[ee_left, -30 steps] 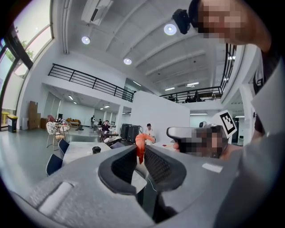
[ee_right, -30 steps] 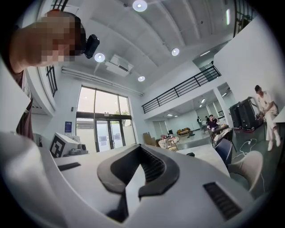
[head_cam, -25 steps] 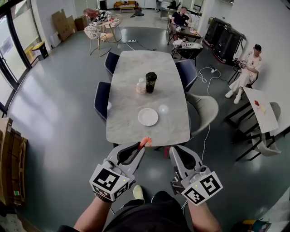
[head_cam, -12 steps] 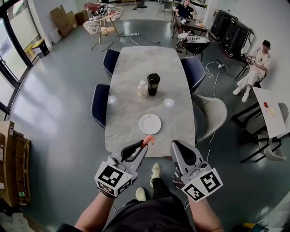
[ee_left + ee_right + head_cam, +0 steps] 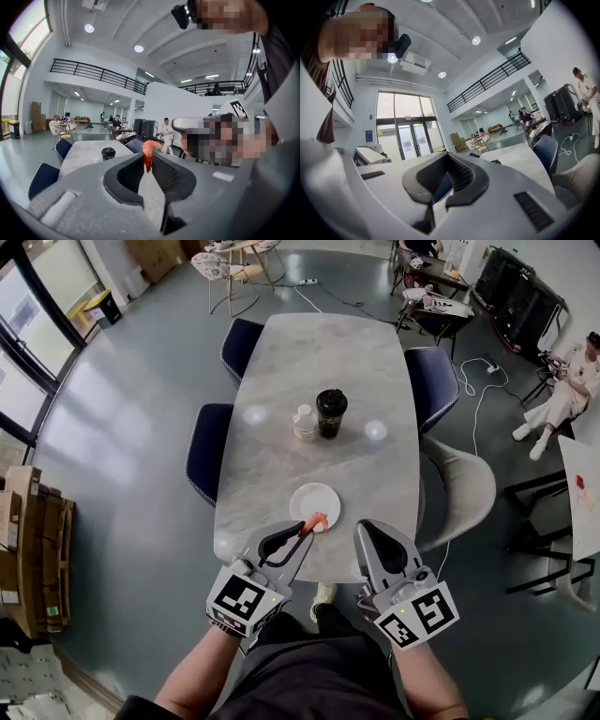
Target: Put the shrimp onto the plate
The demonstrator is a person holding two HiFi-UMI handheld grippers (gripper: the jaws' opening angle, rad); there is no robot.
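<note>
We're pinching the shrimp [image 5: 317,521] tight at the tips of the left gripper [image 5: 307,529] fingers, seemingly over the near edge of the plate [image 5: 309,495] on the desk [image 5: 319,381] for an easy drop, while the right gripper [image 5: 366,532] idles closed on nothing.

The shrimp [image 5: 317,522] is orange-red, the plate [image 5: 314,495] white. The table [image 5: 319,362] is pale grey, faintly marbled. The cup [image 5: 331,413] is black. The chairs [image 5: 204,451] are dark blue, save one in pale grey. The left gripper [image 5: 305,532] and right gripper [image 5: 364,531] are grey, and their cubes carry black-and-white square markers.
</note>
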